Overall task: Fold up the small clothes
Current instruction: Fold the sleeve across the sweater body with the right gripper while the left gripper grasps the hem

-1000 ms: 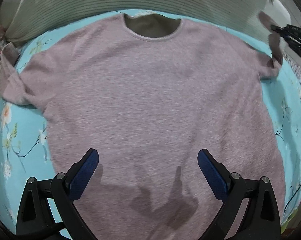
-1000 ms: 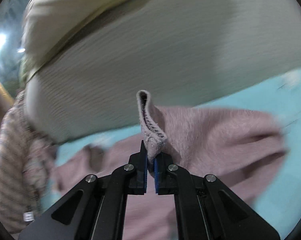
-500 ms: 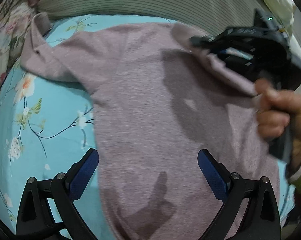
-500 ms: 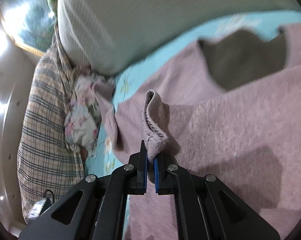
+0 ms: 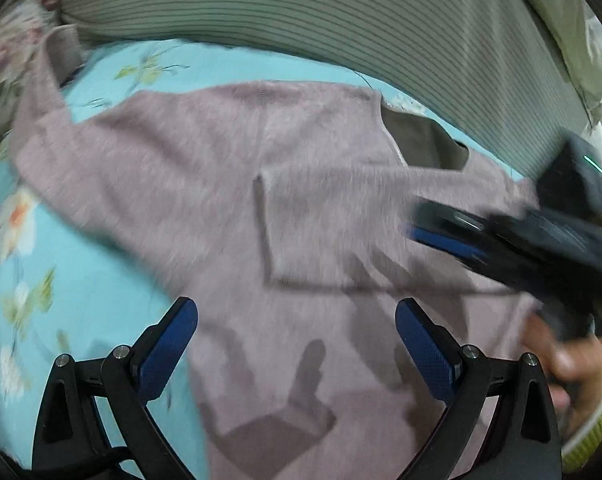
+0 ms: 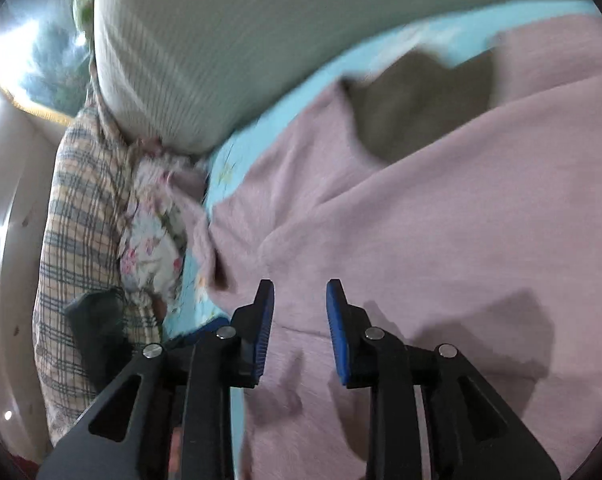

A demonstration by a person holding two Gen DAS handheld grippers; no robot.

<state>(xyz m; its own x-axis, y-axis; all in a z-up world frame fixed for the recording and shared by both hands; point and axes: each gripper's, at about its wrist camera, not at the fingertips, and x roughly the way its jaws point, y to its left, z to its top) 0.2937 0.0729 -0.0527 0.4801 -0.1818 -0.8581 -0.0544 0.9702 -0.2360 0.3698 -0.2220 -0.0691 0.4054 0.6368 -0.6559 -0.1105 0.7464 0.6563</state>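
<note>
A pink knit top (image 5: 189,168) lies flat on the turquoise flowered sheet (image 5: 73,280). Its right sleeve (image 5: 341,220) is folded inward across the chest, below the dark neck opening (image 5: 421,144). The other sleeve (image 5: 41,92) stretches out to the upper left. My left gripper (image 5: 297,344) hovers open over the lower body of the top, nothing between its blue pads. My right gripper (image 6: 300,304) has its jaws opening, with nothing between them, just above the top (image 6: 441,240). From the left wrist view the right gripper (image 5: 441,236) comes in from the right, held by a hand (image 5: 569,364).
A striped grey-green pillow (image 5: 301,12) lies along the far edge of the sheet. A checked cloth (image 6: 81,220) and a flowered cloth (image 6: 153,248) are bunched beyond the outstretched sleeve. Bare sheet shows to the left of the top.
The right gripper carried the sleeve inward over the chest, lowered it and let go; the sleeve now lies flat. The left gripper's view slid sideways over the top, still open.
</note>
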